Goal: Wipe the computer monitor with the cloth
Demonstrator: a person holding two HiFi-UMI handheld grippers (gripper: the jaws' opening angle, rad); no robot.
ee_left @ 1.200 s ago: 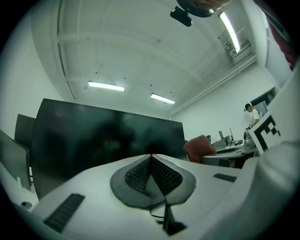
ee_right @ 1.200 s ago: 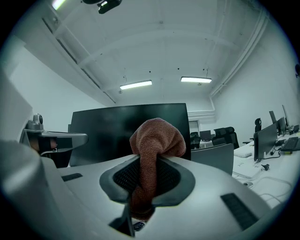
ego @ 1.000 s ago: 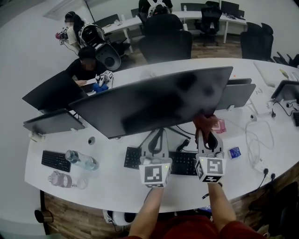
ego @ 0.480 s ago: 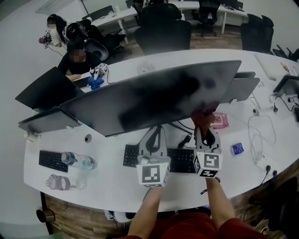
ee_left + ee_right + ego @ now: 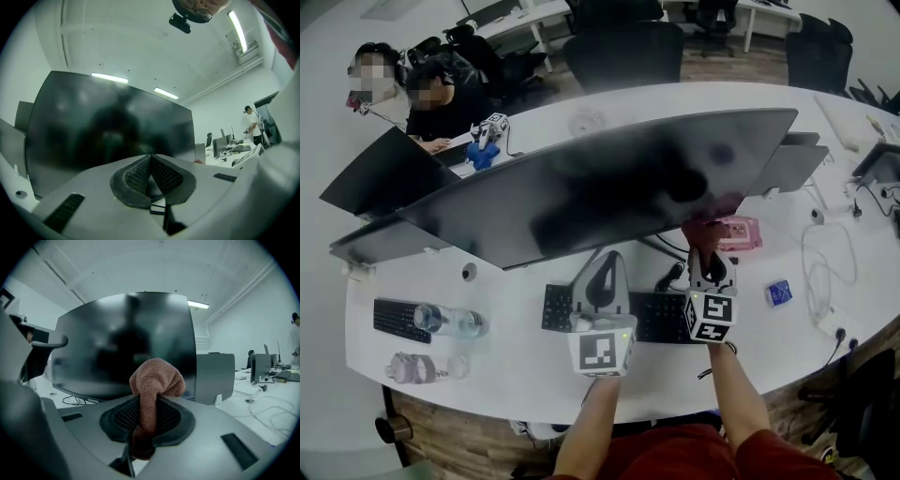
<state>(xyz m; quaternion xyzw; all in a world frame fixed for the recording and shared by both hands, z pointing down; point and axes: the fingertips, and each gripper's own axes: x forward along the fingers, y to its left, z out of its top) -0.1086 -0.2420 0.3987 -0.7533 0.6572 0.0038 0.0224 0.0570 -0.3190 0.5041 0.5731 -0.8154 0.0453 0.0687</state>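
A wide dark monitor (image 5: 609, 183) stands on the white desk (image 5: 516, 361), switched off and smeary; it fills the left gripper view (image 5: 108, 122) and the right gripper view (image 5: 126, 343). My right gripper (image 5: 705, 251) is shut on a rust-brown cloth (image 5: 154, 380), whose bunched end (image 5: 705, 234) sits at the screen's lower right edge. In the right gripper view the cloth sticks up between the closed jaws. My left gripper (image 5: 602, 274) hangs below the screen's middle, shut, with nothing between its jaws (image 5: 150, 180).
A black keyboard (image 5: 649, 319) lies under both grippers. Other monitors (image 5: 380, 173) stand at the left and right (image 5: 797, 159). Two bottles (image 5: 450, 321) and a second keyboard (image 5: 397, 319) lie at the left. A pink box (image 5: 739, 232), cables (image 5: 825, 262) and seated people (image 5: 431, 98) are beyond.
The view has shifted, so the monitor sits higher and wider in frame. Both grippers have stayed below the screen, the cloth still at its lower right edge.
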